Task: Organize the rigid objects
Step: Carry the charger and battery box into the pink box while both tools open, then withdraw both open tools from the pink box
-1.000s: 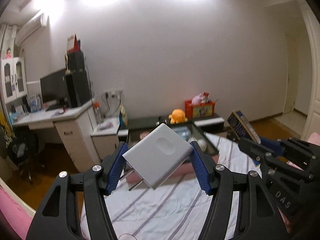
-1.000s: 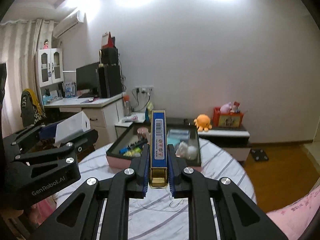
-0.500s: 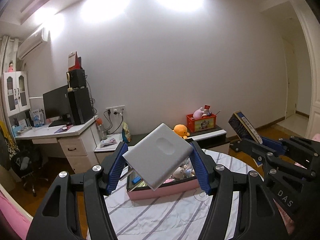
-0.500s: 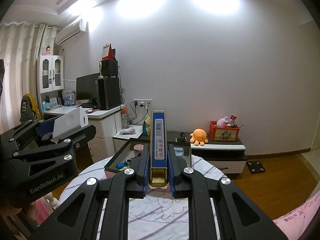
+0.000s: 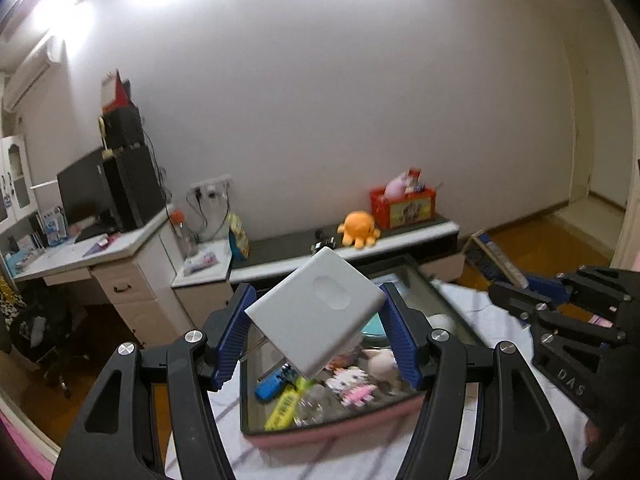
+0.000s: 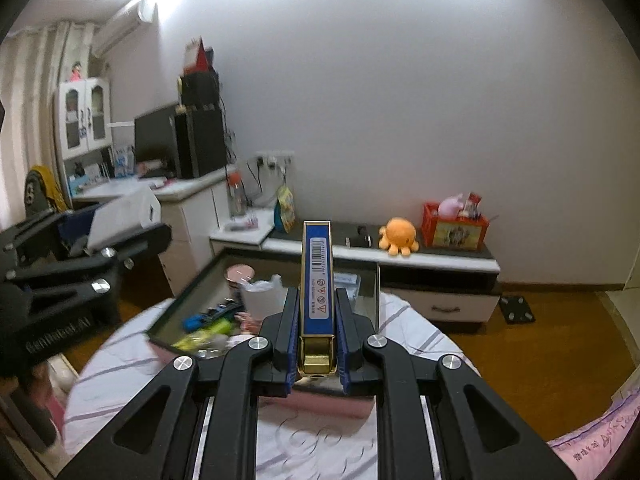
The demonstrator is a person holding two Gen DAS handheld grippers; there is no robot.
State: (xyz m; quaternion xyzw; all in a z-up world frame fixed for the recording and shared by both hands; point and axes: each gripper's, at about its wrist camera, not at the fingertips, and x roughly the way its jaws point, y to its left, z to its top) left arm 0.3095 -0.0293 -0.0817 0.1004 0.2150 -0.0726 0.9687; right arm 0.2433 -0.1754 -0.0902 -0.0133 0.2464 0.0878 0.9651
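Observation:
My left gripper point(image 5: 316, 320) is shut on a white plug charger point(image 5: 316, 308), held tilted above the near end of a pink-sided storage box point(image 5: 332, 428). The box holds several small items, among them a blue one and a yellow one. My right gripper point(image 6: 318, 320) is shut on a narrow blue and gold box point(image 6: 318, 280), held upright on its thin edge over the near wall of the same storage box point(image 6: 224, 276). In the right wrist view the left gripper point(image 6: 120, 236) with the charger point(image 6: 124, 216) shows at far left. The left wrist view has the right gripper point(image 5: 556, 292) at far right.
The storage box stands on a round table with a striped white cloth point(image 6: 412, 332). Behind it runs a low cabinet point(image 6: 420, 260) with an orange octopus plush point(image 6: 398, 236) and a red crate point(image 6: 456, 228). A desk point(image 5: 96, 248) with a monitor is at the left.
Both grippers have come closer to the storage box, which now lies larger and lower under the held charger and the blue and gold box. Both grips are unchanged.

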